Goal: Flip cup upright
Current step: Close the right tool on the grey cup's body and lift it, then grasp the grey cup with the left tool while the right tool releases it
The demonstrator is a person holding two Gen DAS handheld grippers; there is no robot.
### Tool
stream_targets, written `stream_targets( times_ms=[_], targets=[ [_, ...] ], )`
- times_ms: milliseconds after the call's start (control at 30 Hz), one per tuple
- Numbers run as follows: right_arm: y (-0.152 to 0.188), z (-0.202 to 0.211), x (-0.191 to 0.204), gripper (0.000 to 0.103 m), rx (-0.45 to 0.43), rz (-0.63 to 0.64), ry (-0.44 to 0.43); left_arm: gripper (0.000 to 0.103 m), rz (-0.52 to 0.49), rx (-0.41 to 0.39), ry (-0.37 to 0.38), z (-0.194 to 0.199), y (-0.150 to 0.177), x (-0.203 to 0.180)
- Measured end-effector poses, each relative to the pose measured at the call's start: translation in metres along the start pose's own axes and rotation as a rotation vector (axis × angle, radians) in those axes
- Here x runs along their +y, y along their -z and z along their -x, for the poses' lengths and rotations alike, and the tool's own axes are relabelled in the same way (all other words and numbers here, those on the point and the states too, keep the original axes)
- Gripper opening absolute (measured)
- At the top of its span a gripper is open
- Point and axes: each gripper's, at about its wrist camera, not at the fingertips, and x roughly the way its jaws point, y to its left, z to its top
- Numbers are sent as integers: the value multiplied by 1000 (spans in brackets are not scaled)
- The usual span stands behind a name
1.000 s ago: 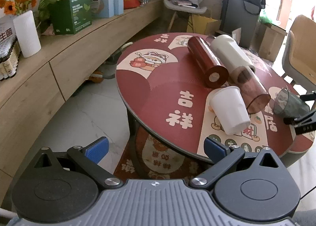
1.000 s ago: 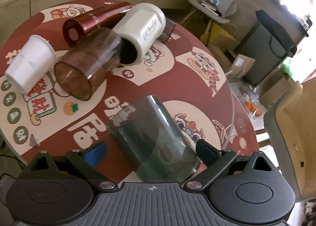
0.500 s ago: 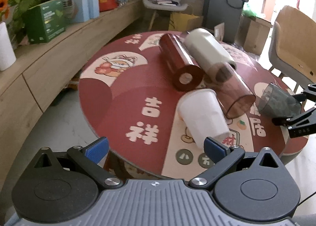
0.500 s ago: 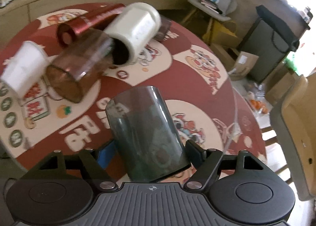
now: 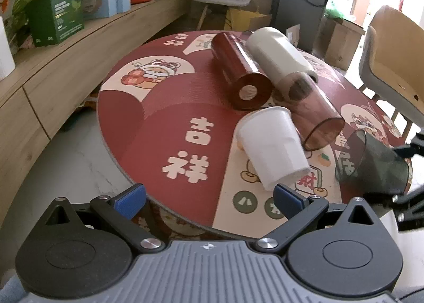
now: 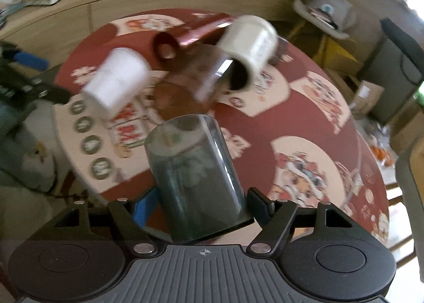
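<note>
Hand-held gripper on the left (image 5: 208,198) hangs released just off the near rim of the worktop (image 5: 148,123), its blue pads (image 5: 129,198) wide apart and grasping nothing. A second ago this view looked across the worktop from farther off; now the white cup (image 5: 273,146) lies on its side close ahead, mouth toward the camera and almost touching the right pad. Behind it lie the brown tumbler (image 5: 315,115), the dark red cylinder (image 5: 241,70) and the cream cylinder (image 5: 278,56), all on their sides and packed together. At the right edge the smoky grey cup (image 5: 371,165) is tilted, mouth toward the cluster, held off the surface.

From the right wrist view, the right hand-held gripper (image 6: 201,207) is clenched on that grey cup (image 6: 196,175), fingers pressing its lower wall on both sides. One second back the cup lay slanted between open fingers; since then they have closed and the cup has swung so its open rim points away and upward. The background is smeared with motion, so the wrist is probably mid-rotation. I judge the flip about half done: the base has yet to face down and meet the worktop (image 6: 304,123). A free patch lies just beyond the cup; the blurred white cup (image 6: 116,83) and brown tumbler (image 6: 185,85) sit near enough to be bumped on set-down.
</note>
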Motion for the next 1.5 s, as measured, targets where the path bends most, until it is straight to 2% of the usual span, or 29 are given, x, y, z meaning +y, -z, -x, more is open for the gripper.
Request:
stream_targets(
  times_ms=[100, 400, 700, 800, 1267, 1500],
  targets=[
    [-3, 1, 11, 70, -8, -7, 5, 103, 19, 1, 0, 1, 0, 7],
    [-13, -2, 13, 70, 26, -198, 9, 103, 39, -19, 8, 12, 1, 17],
    [-14, -8, 3, 70, 6, -526, -15, 103, 15, -39, 41, 21, 3, 13],
    [-12, -8, 3, 70, 1, -579, -23, 103, 19, -39, 47, 22, 3, 13],
    [-4, 3, 2, 75, -46, -636, -70, 103, 27, -10, 61, 31, 4, 5],
    [0, 31, -4, 79, -128, -625, -79, 103, 42, -4, 49, 44, -1, -6]
  ],
)
